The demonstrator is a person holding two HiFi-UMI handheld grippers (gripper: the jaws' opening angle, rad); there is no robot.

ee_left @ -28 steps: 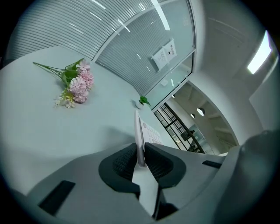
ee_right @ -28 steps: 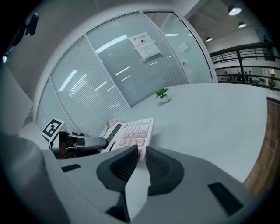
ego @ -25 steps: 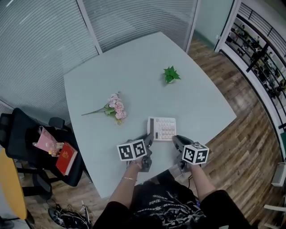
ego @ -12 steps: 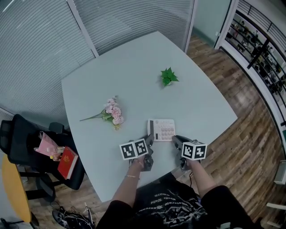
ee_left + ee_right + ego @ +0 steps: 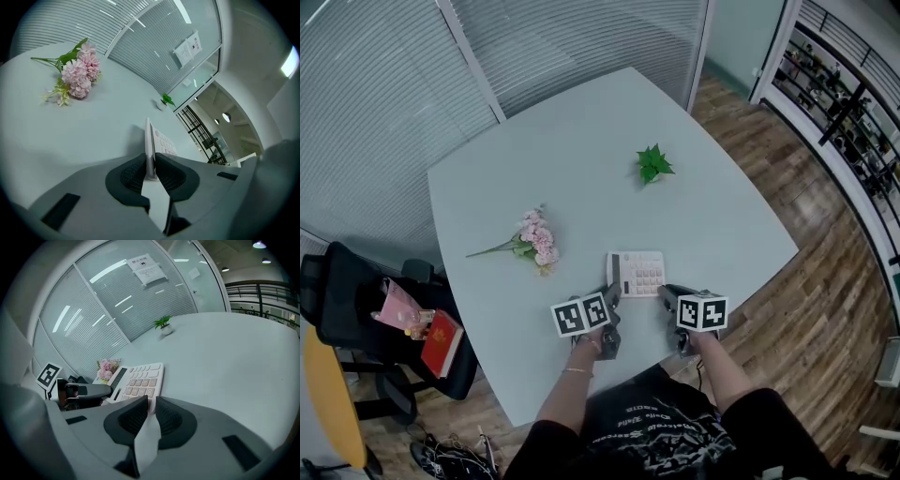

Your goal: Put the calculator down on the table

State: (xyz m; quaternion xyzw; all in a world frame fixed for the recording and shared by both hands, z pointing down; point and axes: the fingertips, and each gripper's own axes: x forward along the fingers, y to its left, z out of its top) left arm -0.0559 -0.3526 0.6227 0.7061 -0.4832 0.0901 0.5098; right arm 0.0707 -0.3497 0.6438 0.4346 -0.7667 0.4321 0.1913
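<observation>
A white calculator (image 5: pixel 637 273) is held low over the pale grey table (image 5: pixel 581 141), close to its near edge; I cannot tell whether it rests on the surface. My left gripper (image 5: pixel 612 293) is shut on the calculator's left edge, and my right gripper (image 5: pixel 666 292) is shut on its near right corner. In the left gripper view the calculator (image 5: pixel 150 140) shows edge-on, pinched between the dark pads of that gripper (image 5: pixel 151 171). The right gripper view shows its keys (image 5: pixel 139 379) face up, with the corner squeezed inside that gripper (image 5: pixel 151 409).
A bunch of pink flowers (image 5: pixel 536 236) lies left of the calculator. A small green plant (image 5: pixel 652 162) stands farther back. A black chair with a red book (image 5: pixel 441 337) sits off the table's left. Blinds and glass walls close the far side.
Both grippers and the calculator between them have sunk a little toward the table, then held still. The grips have not changed.
</observation>
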